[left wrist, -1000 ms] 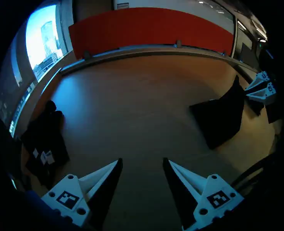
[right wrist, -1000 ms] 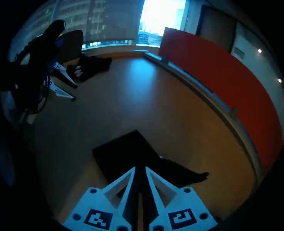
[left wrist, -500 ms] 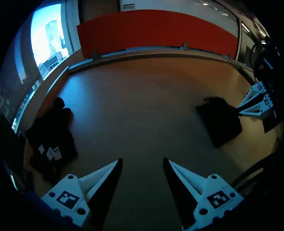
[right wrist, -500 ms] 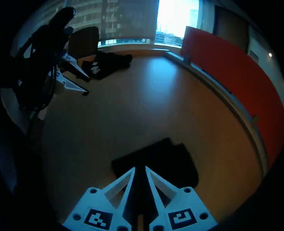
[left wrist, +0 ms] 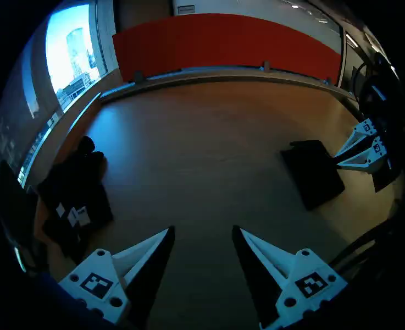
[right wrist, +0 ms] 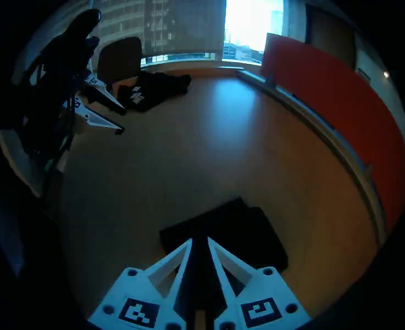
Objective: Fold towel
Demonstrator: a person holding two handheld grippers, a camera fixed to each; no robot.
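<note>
One dark towel (right wrist: 246,236) lies flat on wood bench (right wrist: 202,143), folded small. Its edge pinched by right tool (right wrist: 200,241). Spread wide and empty: left tool (left wrist: 203,228), well apart. Fold looks nearly done; letting go remains.

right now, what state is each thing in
towel: folded, lying flat on the table
right gripper: fingers shut on the towel's edge
left gripper: fingers open, holding nothing
dark cloth pile: crumpled, not folded, lying on the table
</note>
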